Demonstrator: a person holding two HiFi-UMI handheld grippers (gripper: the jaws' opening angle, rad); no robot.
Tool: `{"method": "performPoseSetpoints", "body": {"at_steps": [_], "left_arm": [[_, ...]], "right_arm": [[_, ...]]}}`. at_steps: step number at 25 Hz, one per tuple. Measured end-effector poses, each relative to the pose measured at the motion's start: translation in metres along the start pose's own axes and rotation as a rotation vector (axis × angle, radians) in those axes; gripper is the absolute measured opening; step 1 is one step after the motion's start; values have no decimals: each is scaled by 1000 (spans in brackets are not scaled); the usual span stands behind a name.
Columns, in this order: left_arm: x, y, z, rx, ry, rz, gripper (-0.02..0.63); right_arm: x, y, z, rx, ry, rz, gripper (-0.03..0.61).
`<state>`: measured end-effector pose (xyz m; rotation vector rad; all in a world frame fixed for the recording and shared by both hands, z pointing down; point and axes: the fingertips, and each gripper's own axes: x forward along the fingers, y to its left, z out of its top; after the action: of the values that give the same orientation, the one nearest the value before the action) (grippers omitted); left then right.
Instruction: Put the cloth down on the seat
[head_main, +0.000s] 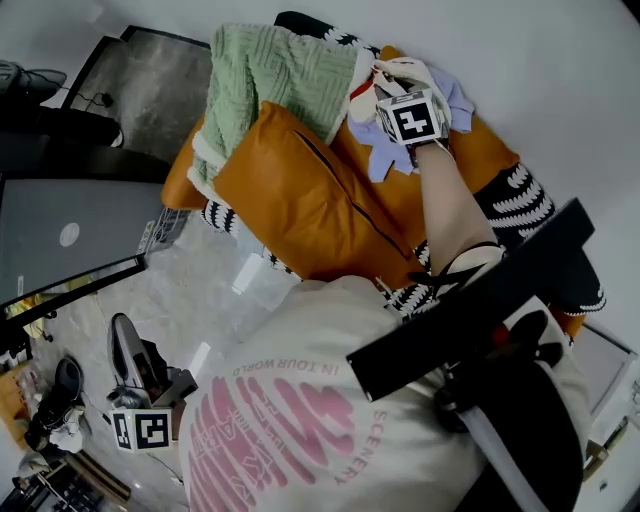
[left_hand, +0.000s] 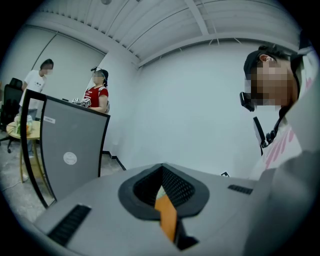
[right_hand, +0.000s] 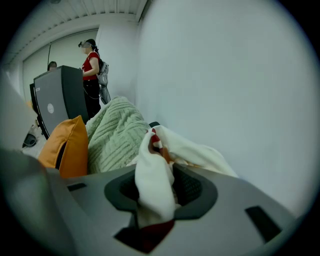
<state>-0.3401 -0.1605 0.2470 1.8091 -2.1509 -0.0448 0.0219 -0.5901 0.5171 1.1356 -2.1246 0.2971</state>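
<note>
Room with plain white wall (left_hand: 200, 100), ribbed white ceiling (left_hand: 150, 25) and pale glossy floor (head_main: 215, 290). The orange seat (head_main: 490, 150), edged with black-and-white patterned fabric, stands against the wall. A grey partition (left_hand: 70, 145) with a round sticker stands to one side; behind it are a person in a red top (left_hand: 97, 92) and a person in a white top (left_hand: 37, 80). On the seat, a large orange cushion (head_main: 300, 200) leans beside a green ribbed blanket (head_main: 270, 70) heaped at the back corner, and a lavender garment (head_main: 385, 155) lies spread on the seat surface. The white cloth (right_hand: 152, 185), marked with red, is bunched above the back of the seat, just beside the blanket and over the lavender garment, not laid flat. Right gripper (right_hand: 160, 192): jaws clamped on the cloth, which spills out above and below the pads. Left gripper (left_hand: 162, 192): held low over the floor, well apart from the seat, jaws together with no cloth between them
</note>
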Motion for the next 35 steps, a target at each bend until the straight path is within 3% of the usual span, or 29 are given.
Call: {"method": "performPoseSetpoints", "body": {"at_steps": [2,5,7,15,22,27,31,35], "left_arm": [[-1,1,0,-8,-1,5,9],[-2,-3,-5,-6,0,-3,9],[-3,-4,-7,-2,0,-10,9],[-16,3,-7,-19,-36,-21,9],[-25,18,-6,-63,-80,-50,9],[-25,20,-5,-43,-74,-117,9],[-16,21,2,-42,-72,-211,9],[-8,17,-2,-47,-53,-326,9]], "right_arm": [[2,-2,0,39,-3,13,144],[8,4,-1,52,0,43,244],[9,9,-1,36,11,49,268],[-30,5,12,62,-111,-48,267],[-78,1,8,163,-195,-93,267],[-117,-1,-9,324,-224,-91,267],[-164,-4,-20,554,-308,-83,267],[-214,20,-23,869,-502,73,267]]}}
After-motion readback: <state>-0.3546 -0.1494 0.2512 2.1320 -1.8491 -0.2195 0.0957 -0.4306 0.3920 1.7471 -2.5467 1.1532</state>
